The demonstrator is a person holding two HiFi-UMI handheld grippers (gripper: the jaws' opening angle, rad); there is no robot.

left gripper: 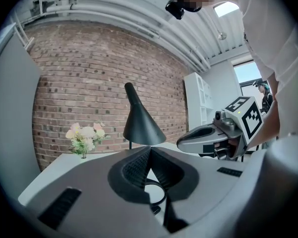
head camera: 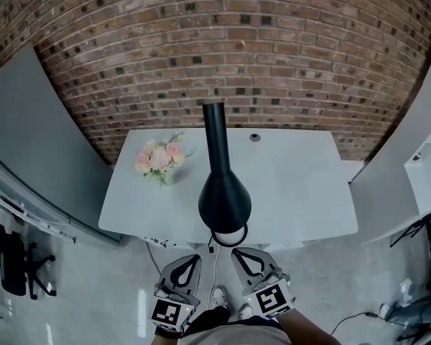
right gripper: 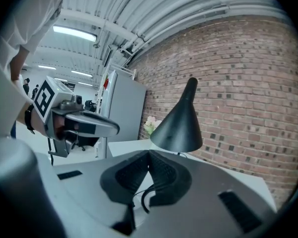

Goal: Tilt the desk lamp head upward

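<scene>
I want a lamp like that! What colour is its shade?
Black. The lamp shade shows best in the head view.

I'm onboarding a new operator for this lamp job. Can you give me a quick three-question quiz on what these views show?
1. True or false: the left gripper is clamped on the desk lamp head.
2. Multiple choice: in the head view, where on the white table does the bouquet of flowers stand relative to the desk lamp head? A) to its left B) to its right C) directly under it
3. Short answer: how do the jaws of the right gripper stand?

Key
1. False: its jaws are together with nothing between them, short of the lamp.
2. A
3. Together, holding nothing.
</scene>
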